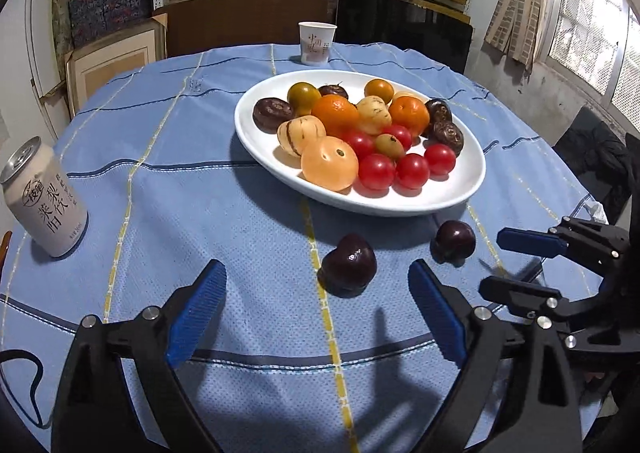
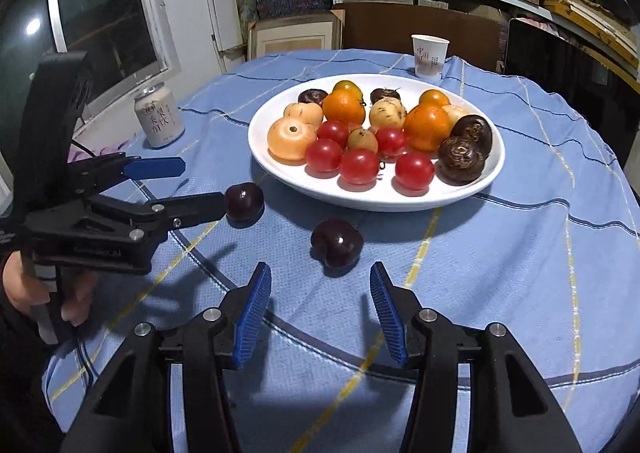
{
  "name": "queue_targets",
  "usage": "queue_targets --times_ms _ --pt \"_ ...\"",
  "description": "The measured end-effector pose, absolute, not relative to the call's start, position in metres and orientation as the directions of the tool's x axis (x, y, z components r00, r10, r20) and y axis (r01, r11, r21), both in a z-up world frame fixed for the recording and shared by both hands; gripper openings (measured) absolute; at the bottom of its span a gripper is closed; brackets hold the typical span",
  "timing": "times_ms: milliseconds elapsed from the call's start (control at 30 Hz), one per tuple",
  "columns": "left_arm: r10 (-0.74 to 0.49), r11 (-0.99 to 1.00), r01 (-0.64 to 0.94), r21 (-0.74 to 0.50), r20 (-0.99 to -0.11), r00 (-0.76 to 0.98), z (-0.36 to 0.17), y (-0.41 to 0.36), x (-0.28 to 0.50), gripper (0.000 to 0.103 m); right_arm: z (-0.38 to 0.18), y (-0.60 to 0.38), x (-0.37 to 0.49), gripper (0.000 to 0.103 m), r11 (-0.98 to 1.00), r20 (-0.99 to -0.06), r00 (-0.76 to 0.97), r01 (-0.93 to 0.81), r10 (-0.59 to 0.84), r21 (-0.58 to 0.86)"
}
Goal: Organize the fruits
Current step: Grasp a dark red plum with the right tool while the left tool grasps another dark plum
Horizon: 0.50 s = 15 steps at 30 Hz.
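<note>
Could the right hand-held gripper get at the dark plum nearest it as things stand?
Probably yes. The right hand-held gripper is open and the dark plum lies just ahead of its fingertips on bare tablecloth, apart from the white plate.

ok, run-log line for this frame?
left gripper: open | right gripper: open | two dark plums: on cloth | plate: full

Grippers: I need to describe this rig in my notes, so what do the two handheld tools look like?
Both match: the left claw and right claw have black plastic frames, silver round pivot bolts and blue ribbed pads on the fingers. A black cable loops beside the left one. A dark sleeve covers the wrist holding it.
</note>
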<state>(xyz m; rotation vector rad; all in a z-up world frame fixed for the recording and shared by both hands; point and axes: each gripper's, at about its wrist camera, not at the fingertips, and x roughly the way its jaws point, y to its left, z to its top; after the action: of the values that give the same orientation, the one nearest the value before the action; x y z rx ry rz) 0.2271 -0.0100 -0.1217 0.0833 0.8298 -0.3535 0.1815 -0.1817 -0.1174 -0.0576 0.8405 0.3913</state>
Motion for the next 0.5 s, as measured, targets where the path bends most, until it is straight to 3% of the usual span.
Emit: queue_targets --times_ms 333,367,400,500 --pt "-0.268 0.934 0.356 -0.043 -0.741 0.615 -0.125 -0.014 0.228 0.090 -0.127 -0.163 0.213 0.052 0.946 -0.756 0.604 -0.319 0.252 0.061" --pt "-0.266 0.934 0.356 -0.041 -0.743 0.614 -0.126 -0.015 0.228 0.090 -0.130 -0.163 0.216 0.048 0.948 -0.762 0.599 -0.312 0.245 0.060" --pt "-0.262 0.934 0.355 -0.036 -0.744 0.614 -0.126 -0.015 0.228 0.090 -0.131 -0.163 0.217 0.035 0.951 -0.764 0.602 -0.304 0.233 0.052" --pt "-0.251 0.938 0.347 -0.027 -0.744 0.619 -0.127 -0.016 0.229 0.090 -0.129 -0.171 0.217 0.033 0.955 -0.757 0.609 -0.288 0.236 0.066"
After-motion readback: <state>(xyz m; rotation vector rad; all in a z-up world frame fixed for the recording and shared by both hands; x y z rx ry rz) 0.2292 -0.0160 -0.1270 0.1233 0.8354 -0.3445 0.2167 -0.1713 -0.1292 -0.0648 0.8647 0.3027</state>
